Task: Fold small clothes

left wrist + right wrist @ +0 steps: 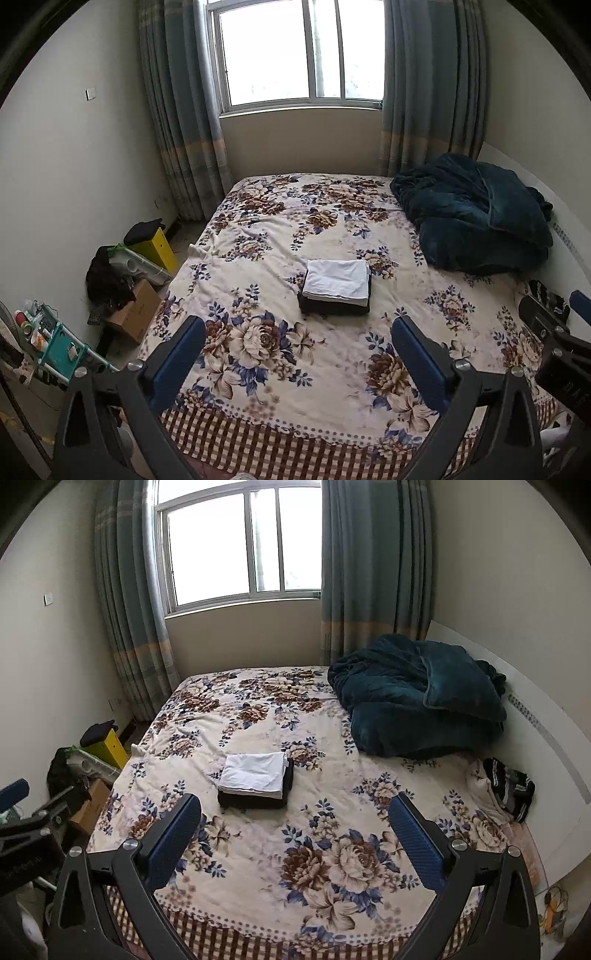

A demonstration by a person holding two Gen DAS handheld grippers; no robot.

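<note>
A folded white garment (338, 282) lies on top of a folded black one (332, 308) in the middle of the floral bedspread (277, 240). The same stack shows in the right wrist view, white (255, 775) over black (251, 799). A striped dark garment (511, 788) lies crumpled near the headboard at the right. My left gripper (299, 326) is open and empty, held back above the foot of the bed. My right gripper (295, 805) is open and empty too, at a similar distance from the stack.
A bundled dark teal blanket (469, 218) fills the far right of the bed. On the floor to the left are a cardboard box (135, 314), a yellow box (159, 247), dark clothes and a teal rack (55, 343). A white headboard (546, 716) runs along the right.
</note>
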